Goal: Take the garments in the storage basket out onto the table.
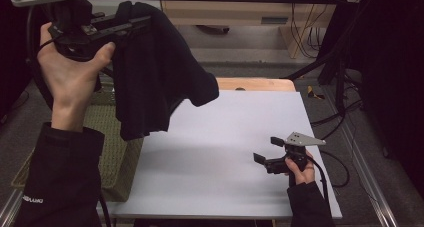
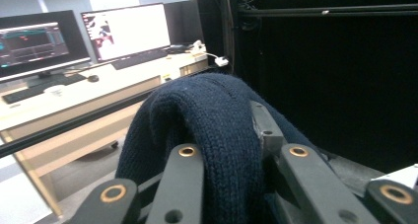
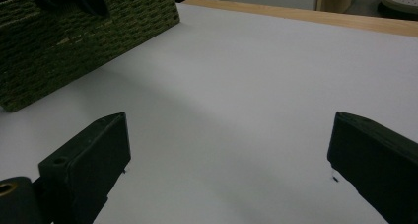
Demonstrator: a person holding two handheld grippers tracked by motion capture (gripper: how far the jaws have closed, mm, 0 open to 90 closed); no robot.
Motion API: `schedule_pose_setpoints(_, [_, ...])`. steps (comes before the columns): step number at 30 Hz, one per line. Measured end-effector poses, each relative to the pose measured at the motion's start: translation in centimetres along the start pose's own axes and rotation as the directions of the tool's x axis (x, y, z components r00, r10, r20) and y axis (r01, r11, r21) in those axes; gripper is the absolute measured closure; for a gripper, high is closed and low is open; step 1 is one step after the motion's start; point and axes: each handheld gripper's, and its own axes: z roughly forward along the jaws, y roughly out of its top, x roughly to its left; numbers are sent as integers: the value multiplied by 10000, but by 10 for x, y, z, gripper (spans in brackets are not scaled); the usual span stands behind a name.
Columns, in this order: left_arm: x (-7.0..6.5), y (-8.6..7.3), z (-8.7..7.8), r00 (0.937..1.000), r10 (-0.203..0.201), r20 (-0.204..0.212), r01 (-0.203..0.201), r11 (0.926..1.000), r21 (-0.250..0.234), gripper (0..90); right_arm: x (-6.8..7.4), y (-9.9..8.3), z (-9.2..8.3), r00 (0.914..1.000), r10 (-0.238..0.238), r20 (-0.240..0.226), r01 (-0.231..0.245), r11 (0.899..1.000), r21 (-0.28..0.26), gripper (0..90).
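A dark knit garment (image 1: 155, 67) is clamped in the left gripper (image 1: 131, 21) high above the woven basket (image 1: 112, 152), clearing its rim; the right gripper (image 1: 267, 152) is kept wide, empty.

The dark knitted garment (image 1: 155, 72) covers the tips of the left gripper (image 1: 125, 22) in the high view, so the pads cannot be made out there. In the left gripper view the knit (image 2: 217, 130) bulges over both jaws and hides where they meet. The woven basket (image 1: 112, 152) is partly behind the person's left sleeve (image 1: 60, 182) and the hanging cloth; its inside cannot be seen. In the right gripper view the basket (image 3: 74, 41) is cut off at the top and left edges, and the 2 jaws of the right gripper (image 3: 226, 155) run off the bottom edge.
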Motion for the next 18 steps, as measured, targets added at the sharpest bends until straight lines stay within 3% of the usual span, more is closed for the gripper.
schedule_pose_setpoints(14, [-25,10,40,9993,109,370,-116,9998,169,782,0,0,0,10000,13,-30,-13,10000,-32,29])
schedule_pose_setpoints(18, [-29,5,53,9985,121,534,-141,9992,378,782,0,0,-1,10000,-6,-55,6,10000,-40,28])
